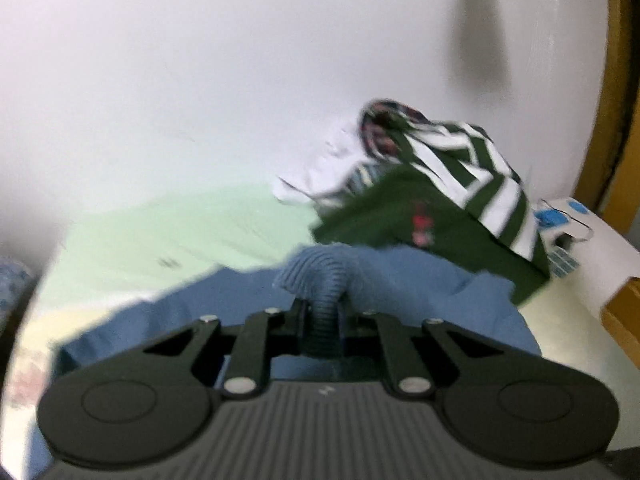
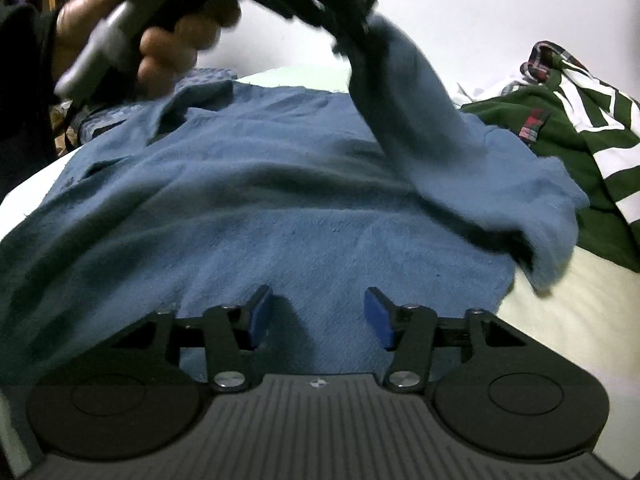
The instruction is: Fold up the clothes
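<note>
My left gripper (image 1: 322, 312) pinches the ribbed cuff of the blue knit sweater (image 2: 280, 200), lifted off the bed. Right gripper (image 2: 318, 316) fingers spread, hovering over its hem.

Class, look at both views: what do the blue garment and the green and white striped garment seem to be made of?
Blue garment: probably a soft knit, cotton or fleece-like; matte, fuzzy surface, and a ribbed cuff shows in the left wrist view. Green and white striped garment: looks like a smoother matte jersey knit, with crisp stripes, though blur leaves the fibre open.
</note>
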Action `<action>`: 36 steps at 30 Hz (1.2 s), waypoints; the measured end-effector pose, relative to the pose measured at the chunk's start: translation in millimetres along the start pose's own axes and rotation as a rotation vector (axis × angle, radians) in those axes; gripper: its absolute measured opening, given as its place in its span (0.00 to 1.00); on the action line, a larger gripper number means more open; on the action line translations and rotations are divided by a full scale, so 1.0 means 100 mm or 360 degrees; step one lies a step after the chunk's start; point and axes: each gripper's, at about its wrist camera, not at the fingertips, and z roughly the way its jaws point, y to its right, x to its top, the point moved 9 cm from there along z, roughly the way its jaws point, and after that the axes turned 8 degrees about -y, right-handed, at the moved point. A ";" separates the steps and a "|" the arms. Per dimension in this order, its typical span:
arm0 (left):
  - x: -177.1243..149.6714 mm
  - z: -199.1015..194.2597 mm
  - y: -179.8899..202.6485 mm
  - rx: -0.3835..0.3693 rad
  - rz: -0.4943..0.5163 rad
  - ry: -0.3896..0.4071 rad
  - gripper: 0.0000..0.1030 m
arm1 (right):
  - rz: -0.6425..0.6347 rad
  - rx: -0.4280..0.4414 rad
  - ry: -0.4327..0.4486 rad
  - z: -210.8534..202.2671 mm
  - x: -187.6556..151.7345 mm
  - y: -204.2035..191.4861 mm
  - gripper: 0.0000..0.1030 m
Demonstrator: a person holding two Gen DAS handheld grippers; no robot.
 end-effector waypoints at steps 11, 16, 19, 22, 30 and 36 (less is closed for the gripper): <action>0.25 -0.78 -1.15 0.0489 -0.0144 0.0141 0.09 | 0.0370 -0.0077 0.0016 -0.25 -0.10 0.65 0.52; -0.04 -0.76 -1.68 0.0670 -0.0334 0.0009 0.09 | 0.0304 -0.0031 0.0061 -0.25 -0.04 0.56 0.52; -0.22 -0.72 -1.82 0.0699 -0.0364 -0.0059 0.09 | 0.0279 0.0000 0.0036 -0.22 -0.01 0.47 0.52; -0.22 -0.73 -1.95 0.0664 -0.0394 -0.0037 0.09 | 0.0297 -0.0031 -0.0010 -0.18 0.00 0.41 0.52; 0.08 -0.78 -2.08 0.0512 -0.0283 0.0073 0.09 | 0.0375 -0.0230 -0.0123 -0.38 -0.21 0.20 0.51; 0.26 -0.84 -2.21 0.0402 -0.0265 0.0158 0.09 | 0.0518 -0.0397 -0.0219 -0.68 -0.60 0.06 0.51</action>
